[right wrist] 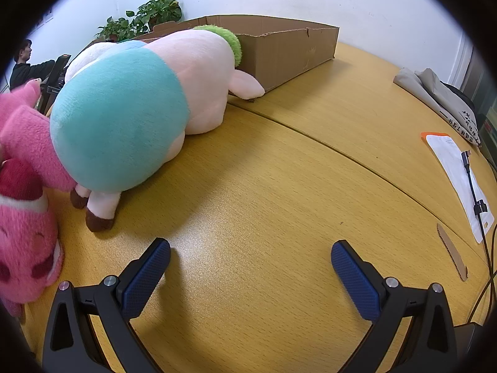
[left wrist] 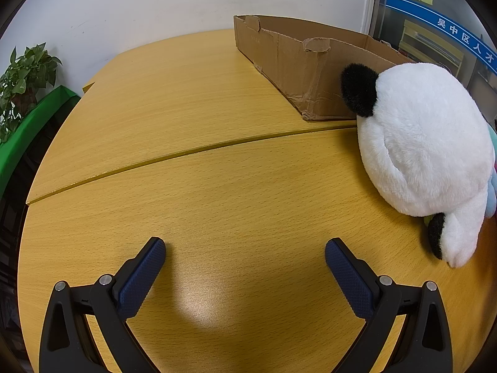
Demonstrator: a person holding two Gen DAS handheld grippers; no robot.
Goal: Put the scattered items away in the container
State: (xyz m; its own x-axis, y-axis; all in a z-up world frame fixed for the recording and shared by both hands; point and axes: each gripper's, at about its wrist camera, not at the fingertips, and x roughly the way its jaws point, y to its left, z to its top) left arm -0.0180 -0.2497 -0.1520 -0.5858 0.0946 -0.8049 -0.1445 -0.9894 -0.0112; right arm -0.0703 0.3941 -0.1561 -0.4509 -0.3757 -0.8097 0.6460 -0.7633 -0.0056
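A low brown cardboard box [left wrist: 298, 62] stands at the back of the yellow wooden table [left wrist: 202, 171]; it also shows in the right wrist view [right wrist: 289, 49]. A white plush panda [left wrist: 425, 155] with black ears lies at the right, against the box corner. My left gripper [left wrist: 245, 248] is open and empty, left of the panda. In the right wrist view a pink plush with a teal back and green hair [right wrist: 139, 105] lies in front of the box, and a bright pink plush [right wrist: 25, 211] lies at the far left. My right gripper [right wrist: 251, 250] is open and empty, right of them.
A potted plant [left wrist: 25, 80] on a green stand sits off the table's left edge. In the right wrist view a grey bag [right wrist: 441, 99], a white sheet with a cable [right wrist: 459, 180] and a cardboard strip [right wrist: 452, 251] lie at the right. A person [right wrist: 21, 65] stands far left.
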